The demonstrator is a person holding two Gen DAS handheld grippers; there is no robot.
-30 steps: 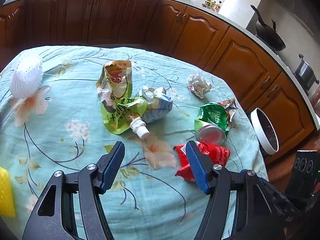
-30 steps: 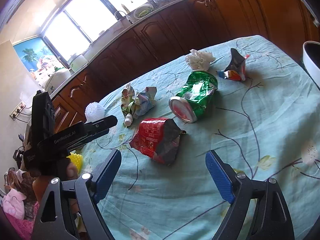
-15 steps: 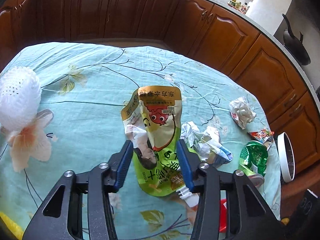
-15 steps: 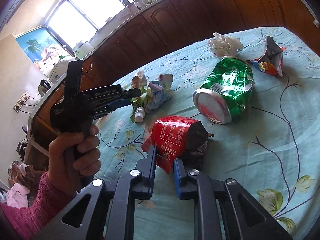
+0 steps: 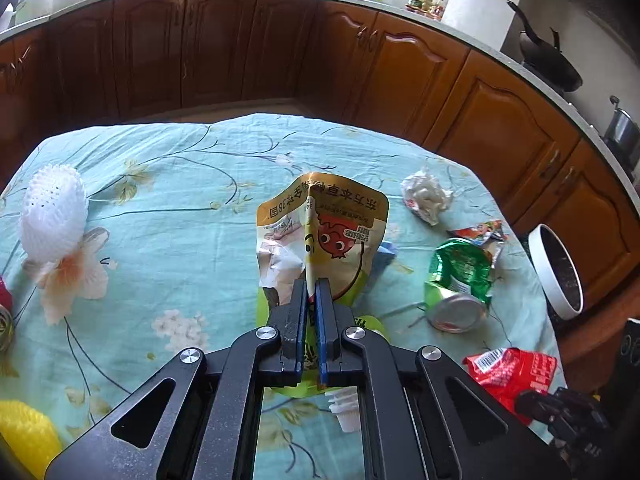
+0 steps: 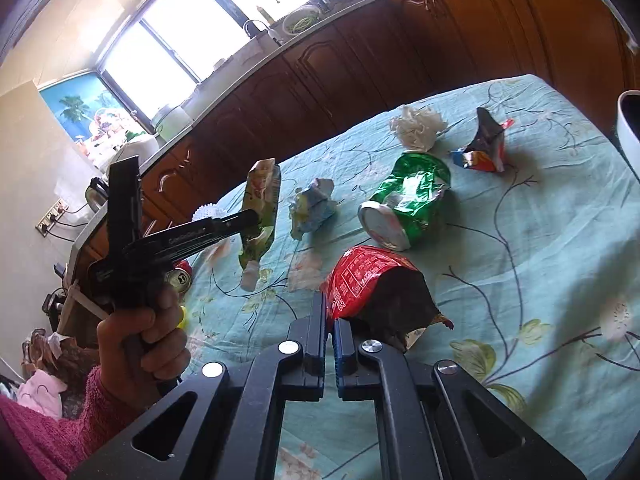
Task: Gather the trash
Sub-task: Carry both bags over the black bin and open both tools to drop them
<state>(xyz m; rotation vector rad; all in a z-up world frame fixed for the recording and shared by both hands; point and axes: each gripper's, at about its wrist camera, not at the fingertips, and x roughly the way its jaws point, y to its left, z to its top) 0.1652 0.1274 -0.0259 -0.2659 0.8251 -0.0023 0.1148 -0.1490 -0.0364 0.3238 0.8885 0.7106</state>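
My left gripper (image 5: 311,286) is shut on a yellow-green spouted juice pouch (image 5: 324,232) and holds it up off the table; the pouch also shows hanging in the right wrist view (image 6: 260,204). My right gripper (image 6: 330,300) is shut on the edge of a red snack bag (image 6: 372,288), which also shows in the left wrist view (image 5: 508,372). A crushed green can (image 6: 408,200), a crumpled blue-white wrapper (image 6: 312,208), a white paper wad (image 6: 416,126) and a small torn wrapper (image 6: 484,144) lie on the teal floral tablecloth (image 6: 540,240).
A white foam net (image 5: 52,212), a yellow foam net (image 5: 24,436) and a red can (image 6: 180,276) sit at the table's left. A white-rimmed bin (image 5: 556,272) stands past the right edge. Brown kitchen cabinets (image 5: 240,48) ring the table.
Both grippers went from open to shut. The left closed on the juice pouch and lifted it upright. The right closed on the red snack bag.
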